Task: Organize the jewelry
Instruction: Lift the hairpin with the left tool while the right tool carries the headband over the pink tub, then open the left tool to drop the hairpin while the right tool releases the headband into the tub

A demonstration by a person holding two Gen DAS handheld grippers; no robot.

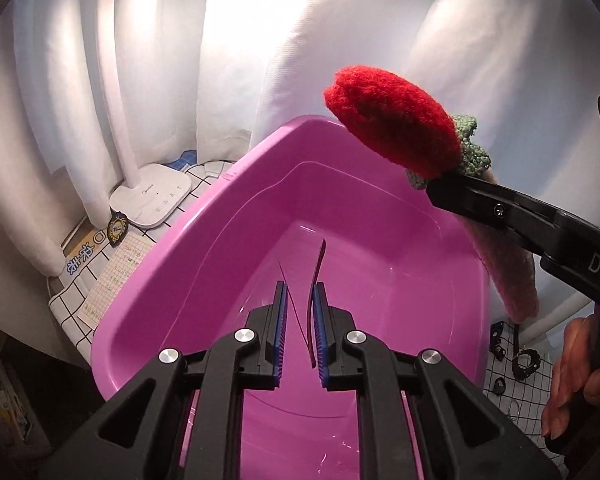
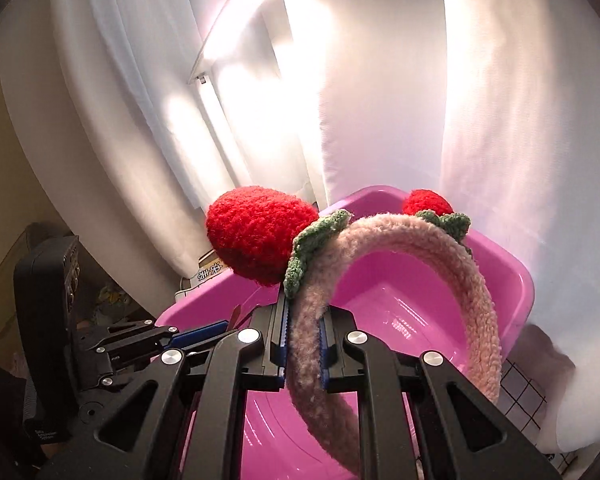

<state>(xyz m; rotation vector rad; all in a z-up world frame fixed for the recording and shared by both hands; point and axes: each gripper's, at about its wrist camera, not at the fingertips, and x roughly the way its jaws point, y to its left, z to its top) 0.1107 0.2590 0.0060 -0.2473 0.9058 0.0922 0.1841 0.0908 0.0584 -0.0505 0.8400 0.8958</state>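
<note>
Headband (image 2: pixel 380 240) clamped in right tongs (image 2: pixel 303 332) over basin (image 2: pixel 516 276).

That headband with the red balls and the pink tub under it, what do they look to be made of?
The headband looks like fuzzy pink plush or fleece; its nap is curly and matte. Its red pompoms and green leaves seem knitted or crocheted yarn. The tub is probably smooth moulded plastic: glossy, with light glinting off its floor.
</note>
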